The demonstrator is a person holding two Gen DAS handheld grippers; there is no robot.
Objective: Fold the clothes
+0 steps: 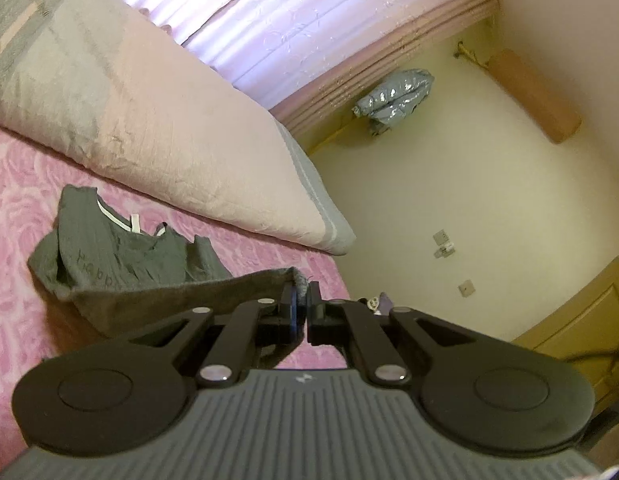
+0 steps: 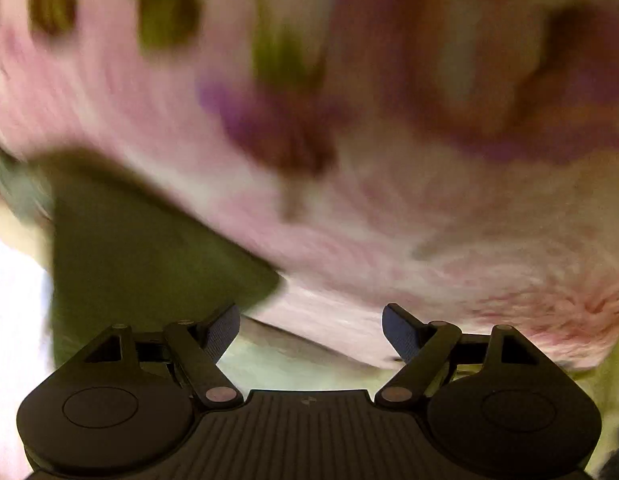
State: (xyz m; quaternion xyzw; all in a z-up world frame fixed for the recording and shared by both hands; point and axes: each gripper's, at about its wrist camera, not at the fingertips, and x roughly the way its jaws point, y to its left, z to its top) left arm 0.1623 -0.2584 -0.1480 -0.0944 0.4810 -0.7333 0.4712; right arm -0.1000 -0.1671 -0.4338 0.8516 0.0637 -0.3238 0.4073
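Dark grey garment [image 1: 121, 256]: lay crumpled on the pink patterned bedspread [image 1: 17, 200], below the large pale pillow [image 1: 149, 120], one edge lifted off the bed and pulled taut to the left gripper [image 1: 303, 294], jaws clamped together on that edge. Right gripper [image 2: 311, 328]: jaws wide apart, nothing between them, over blurred pink bedding, a dark green-grey cloth shape [image 2: 141, 240] just beyond its left finger.

The view was heavily blurred. The right hand-held gripper [image 2: 310, 330] stood with its jaws wide apart, holding nothing. A dark green garment [image 2: 149, 248] lay just left of it, over a pink bedspread [image 2: 449, 240].
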